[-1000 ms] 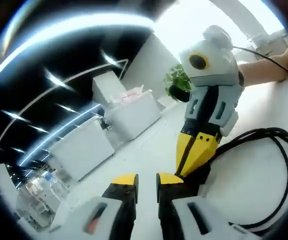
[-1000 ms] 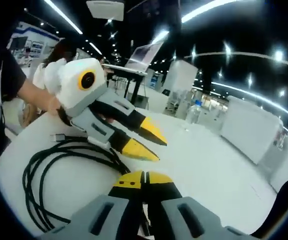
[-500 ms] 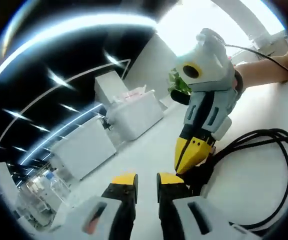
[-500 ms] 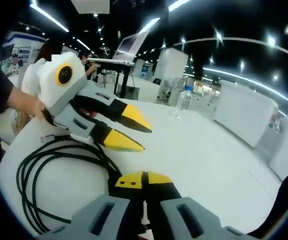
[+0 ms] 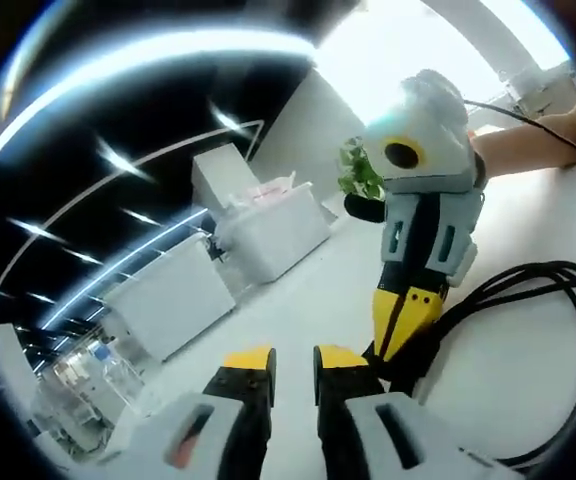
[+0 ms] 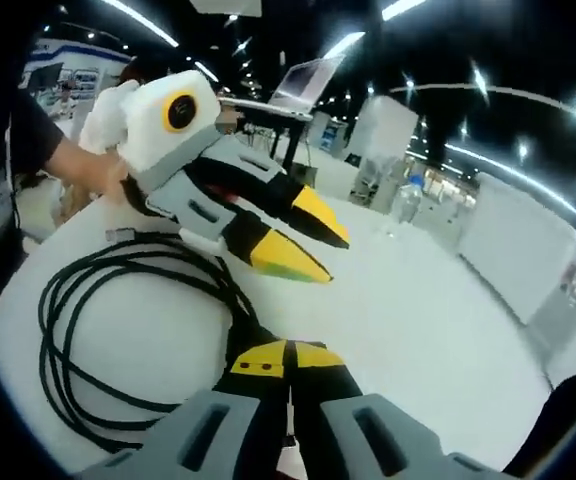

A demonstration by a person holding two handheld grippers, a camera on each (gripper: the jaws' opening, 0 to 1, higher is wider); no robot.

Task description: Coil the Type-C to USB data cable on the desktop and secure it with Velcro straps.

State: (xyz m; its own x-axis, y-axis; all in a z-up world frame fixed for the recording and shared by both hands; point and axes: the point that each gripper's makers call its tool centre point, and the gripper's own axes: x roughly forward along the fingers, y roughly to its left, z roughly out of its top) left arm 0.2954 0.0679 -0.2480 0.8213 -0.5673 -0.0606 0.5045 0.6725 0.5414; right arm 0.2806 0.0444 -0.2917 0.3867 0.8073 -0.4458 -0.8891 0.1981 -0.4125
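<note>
The black data cable (image 6: pixel 88 330) lies in loose loops on the white table (image 6: pixel 418 330), its plug (image 6: pixel 118 235) at the far left. The strands gather and run under my right gripper (image 6: pixel 288 350), which is shut on the bundle. In the left gripper view the right gripper (image 5: pixel 398 345) points down with its yellow tips pinching the cable (image 5: pixel 528 290). My left gripper (image 5: pixel 293 360) is open with nothing between its jaws. In the right gripper view the left gripper (image 6: pixel 334 260) hovers just above the coil, jaws apart.
White lidded bins (image 5: pixel 268 225) and a white box (image 5: pixel 168 295) stand beyond the table. A green plant (image 5: pixel 360 172) is behind the right gripper. A laptop on a stand (image 6: pixel 303 85) and a water bottle (image 6: pixel 405 205) are farther off. A person's hand (image 6: pixel 88 165) holds the left gripper.
The right gripper has stayed shut on the cable. The left gripper has shifted a little farther out over the coil, still open. The loops lie about as before.
</note>
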